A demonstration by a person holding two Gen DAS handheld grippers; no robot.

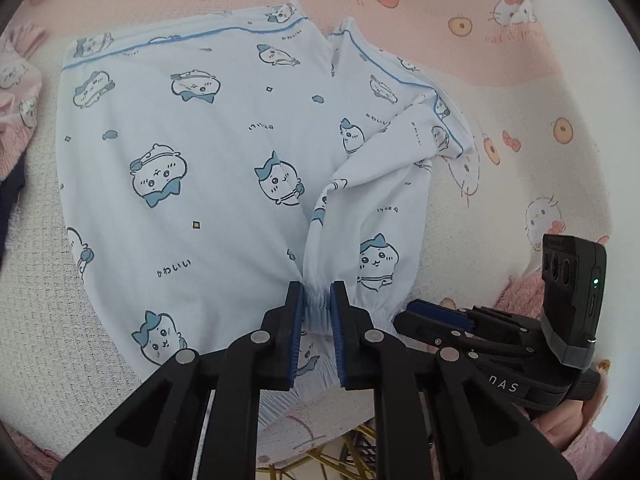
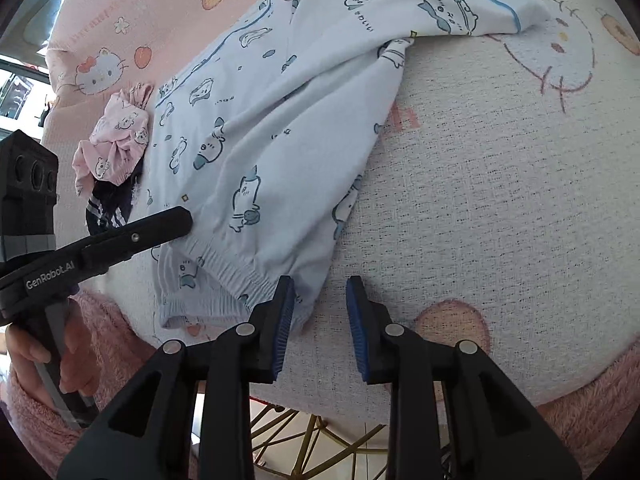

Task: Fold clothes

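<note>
While the pale blue printed shorts [image 1: 224, 152] lie spread on the pink cartoon-print blanket [image 1: 500, 80], the left gripper [image 1: 316, 304] pinches their gathered elastic waistband [image 1: 318, 306] between narrowed fingers. Just beside that waistband's end, the right gripper [image 2: 320, 312] stands apart-fingered, gripping nothing. A crumpled pink garment [image 2: 116, 136] lies beyond.

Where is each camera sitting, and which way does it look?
Left wrist: sits on the left gripper, looking along its fingers pinching the blue pajama shorts; the right gripper shows.
Right wrist: sits on the right gripper, open beside the shorts' waistband; the left gripper and hand show.
Shared: the shorts, the blanket.
</note>
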